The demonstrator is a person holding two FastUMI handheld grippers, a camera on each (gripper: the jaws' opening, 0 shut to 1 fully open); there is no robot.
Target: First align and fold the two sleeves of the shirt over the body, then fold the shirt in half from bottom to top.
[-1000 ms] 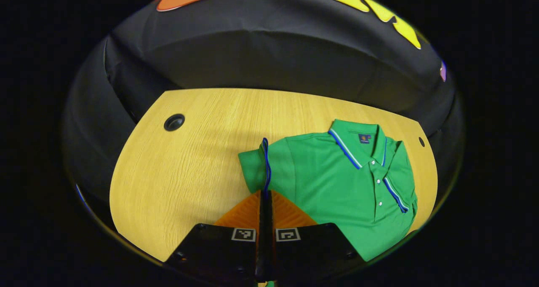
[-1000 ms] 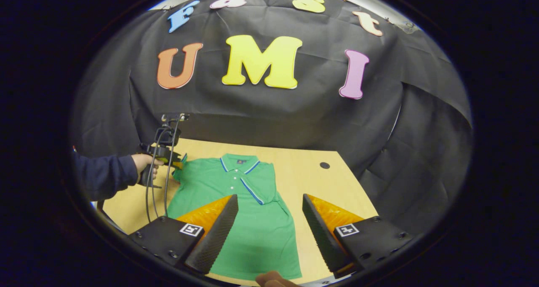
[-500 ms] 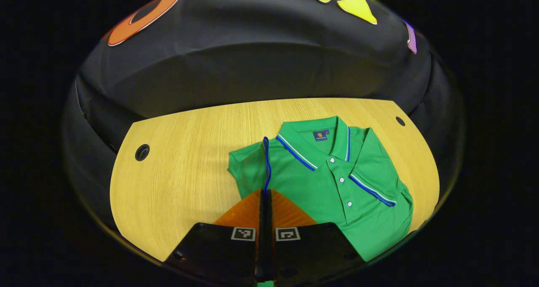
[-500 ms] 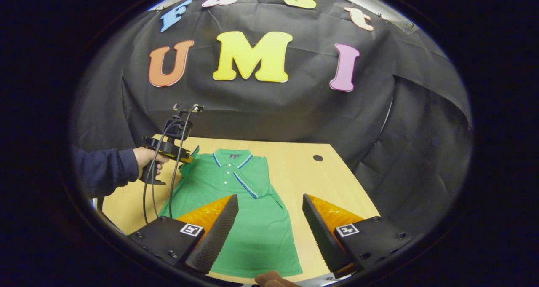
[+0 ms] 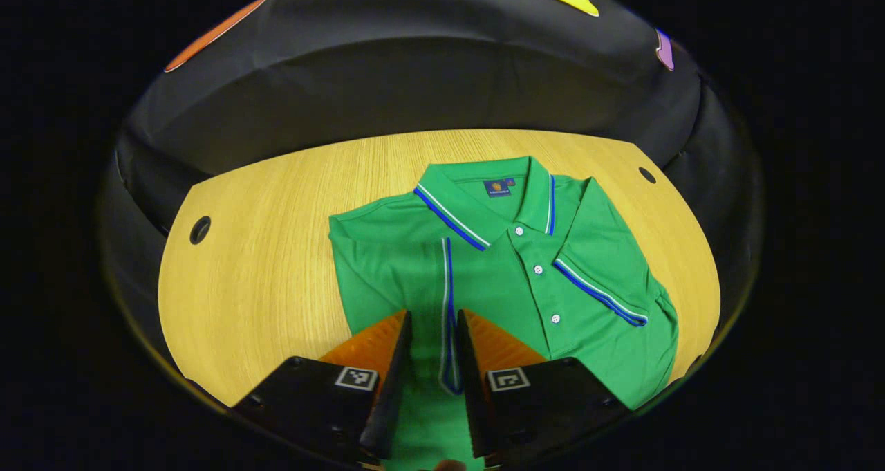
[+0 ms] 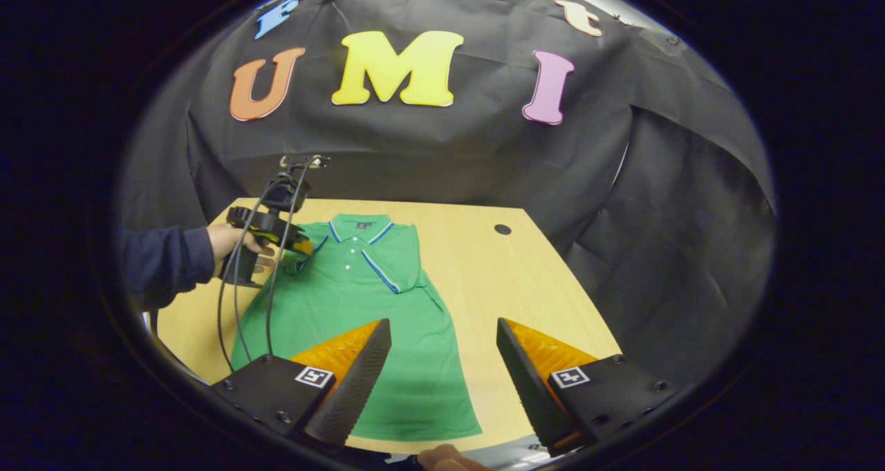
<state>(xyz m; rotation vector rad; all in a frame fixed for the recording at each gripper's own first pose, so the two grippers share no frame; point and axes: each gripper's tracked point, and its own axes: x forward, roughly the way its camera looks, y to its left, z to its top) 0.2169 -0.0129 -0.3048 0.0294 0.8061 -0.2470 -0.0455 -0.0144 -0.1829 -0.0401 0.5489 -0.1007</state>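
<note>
the green polo shirt with blue-and-white trim [image 5: 505, 277] lies flat on the pale wooden table [image 5: 263, 263], both sleeves over the body. left gripper [image 5: 432, 333]: jaws narrowly apart around the sleeve cuff [image 5: 446, 305], apparently not pinching. right gripper [image 6: 442, 350]: jaws wide, empty, above the hem. risk: withdrawal could snag the cuff and undo the fold.

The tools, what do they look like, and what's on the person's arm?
Each tool has two wedge-shaped fingers with ridged inner faces, on black blocks bearing small square black-and-white markers. In the right gripper view, the left one has a black pistol-style handle with black cables hanging down. The person wears a dark blue sleeve.
</note>
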